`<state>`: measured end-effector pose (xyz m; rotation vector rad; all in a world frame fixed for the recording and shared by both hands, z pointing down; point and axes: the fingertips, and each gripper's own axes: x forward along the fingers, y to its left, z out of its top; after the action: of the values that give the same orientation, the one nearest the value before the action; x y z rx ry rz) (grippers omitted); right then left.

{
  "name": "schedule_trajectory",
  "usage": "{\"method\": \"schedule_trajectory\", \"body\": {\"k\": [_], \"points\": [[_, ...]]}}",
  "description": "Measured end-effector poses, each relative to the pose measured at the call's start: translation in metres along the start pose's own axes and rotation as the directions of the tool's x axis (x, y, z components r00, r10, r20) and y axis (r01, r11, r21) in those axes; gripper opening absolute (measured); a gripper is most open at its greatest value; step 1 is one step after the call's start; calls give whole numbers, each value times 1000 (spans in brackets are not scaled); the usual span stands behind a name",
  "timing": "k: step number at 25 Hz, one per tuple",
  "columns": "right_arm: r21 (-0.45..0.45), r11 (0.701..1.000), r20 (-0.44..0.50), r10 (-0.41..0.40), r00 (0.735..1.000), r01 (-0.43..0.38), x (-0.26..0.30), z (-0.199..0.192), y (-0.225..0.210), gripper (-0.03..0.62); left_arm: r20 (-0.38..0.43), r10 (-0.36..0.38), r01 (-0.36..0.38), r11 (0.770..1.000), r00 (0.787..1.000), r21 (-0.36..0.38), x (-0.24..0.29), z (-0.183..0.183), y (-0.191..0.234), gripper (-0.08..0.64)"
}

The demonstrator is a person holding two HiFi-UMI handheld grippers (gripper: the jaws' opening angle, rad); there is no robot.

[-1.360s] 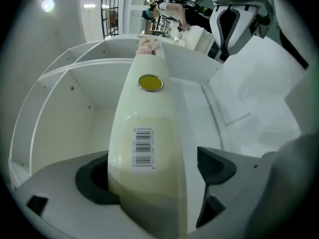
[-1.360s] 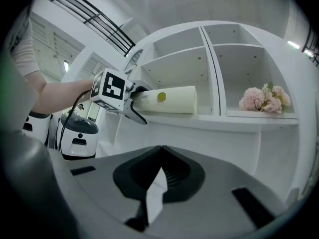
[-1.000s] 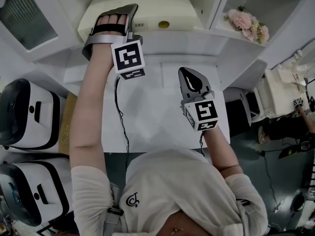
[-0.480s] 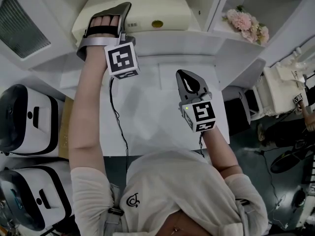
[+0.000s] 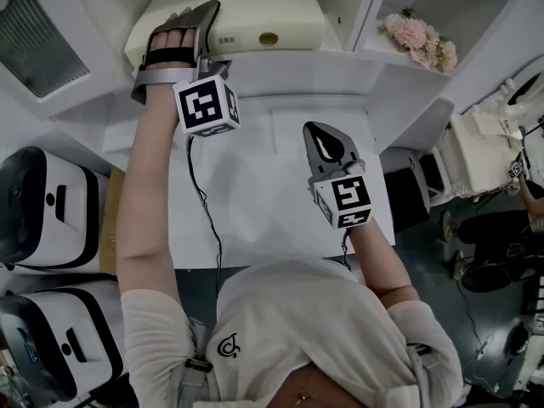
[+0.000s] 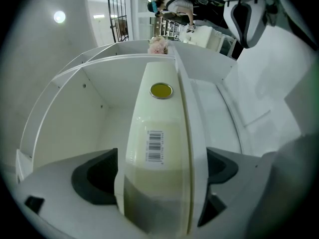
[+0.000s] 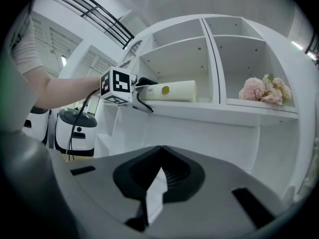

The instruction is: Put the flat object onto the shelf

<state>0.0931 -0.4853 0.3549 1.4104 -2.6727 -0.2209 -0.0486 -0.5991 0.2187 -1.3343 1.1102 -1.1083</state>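
Observation:
The flat object [image 5: 255,24] is a cream slab with a barcode and a yellow disc; it lies in the left compartment of the white shelf [image 5: 289,65]. My left gripper [image 5: 197,24] reaches into that compartment. In the left gripper view the flat object [image 6: 154,143] and the shelf board [image 6: 188,183] both sit between the spread jaws of the left gripper [image 6: 162,171]. The right gripper view shows the left gripper [image 7: 143,94] with one jaw above the flat object [image 7: 174,90] and one below the board. My right gripper [image 5: 324,136] hovers over the table, shut and empty.
Pink flowers [image 5: 418,39] stand in the compartment to the right, past a divider [image 5: 367,11]. A white table [image 5: 263,189] lies below the shelf. Two white-and-black machines [image 5: 42,198] stand at the left. Cables hang from both grippers.
My left gripper has shifted a little left and further into the compartment with the flat object. The right gripper has stayed nearly in place.

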Motion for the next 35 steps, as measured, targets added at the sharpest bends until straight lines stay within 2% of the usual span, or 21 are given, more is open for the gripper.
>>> {"method": "schedule_trajectory", "body": {"k": [3, 8, 11, 12, 14, 15, 20, 23, 26, 29, 32, 35], "points": [[-7, 1000, 3, 8, 1000, -8, -3, 3, 8, 8, -6, 16, -16, 1000, 1000, 16, -15, 1, 2, 508], [-13, 1000, 11, 18, 1000, -17, -10, 7, 21, 8, 13, 36, -35, 998, 999, -51, -47, 6, 11, 505], [-12, 1000, 9, 22, 1000, -22, -17, 8, 33, 8, 22, 29, -27, 998, 999, -60, -69, 9, 9, 479], [-12, 1000, 7, 23, 1000, -23, -20, 8, 37, 8, 29, 43, -41, 997, 999, -69, -79, 11, 10, 429], [-10, 1000, 1, 22, 1000, -22, -26, 7, 45, 8, 43, 108, -103, 989, 993, -105, -98, 14, 14, 220], [-9, 1000, -2, 21, 1000, -21, -29, 7, 48, 8, 47, 139, -132, 984, 989, -121, -106, 14, 15, 161], [-7, 1000, -16, 12, 1000, -12, -48, 4, 66, 8, 53, 186, -172, 965, 981, -199, -140, 17, 1, 31], [-3, 1000, -16, 0, 1000, 0, -60, 4, 74, 8, 77, 181, -151, 942, 980, -299, -157, 16, -19, 14], [-4, 1000, -14, -13, 1000, 13, -73, 4, 82, 8, 91, 165, -112, 899, 982, -423, -177, 13, -43, 14], [-4, 1000, -16, -24, 1000, 24, -85, 3, 87, 8, 101, 144, -67, 839, 984, -541, -197, 11, -66, 12], [16, 999, -7, -29, 1000, 29, -96, 3, 93, 8, 116, 126, -17, 746, 985, -666, -220, 5, -85, 14], [40, 999, 18, -34, 999, 34, -106, 6, 98, 8, 140, 98, 49, 626, 985, -779, -241, -1, -103, 12]]}}
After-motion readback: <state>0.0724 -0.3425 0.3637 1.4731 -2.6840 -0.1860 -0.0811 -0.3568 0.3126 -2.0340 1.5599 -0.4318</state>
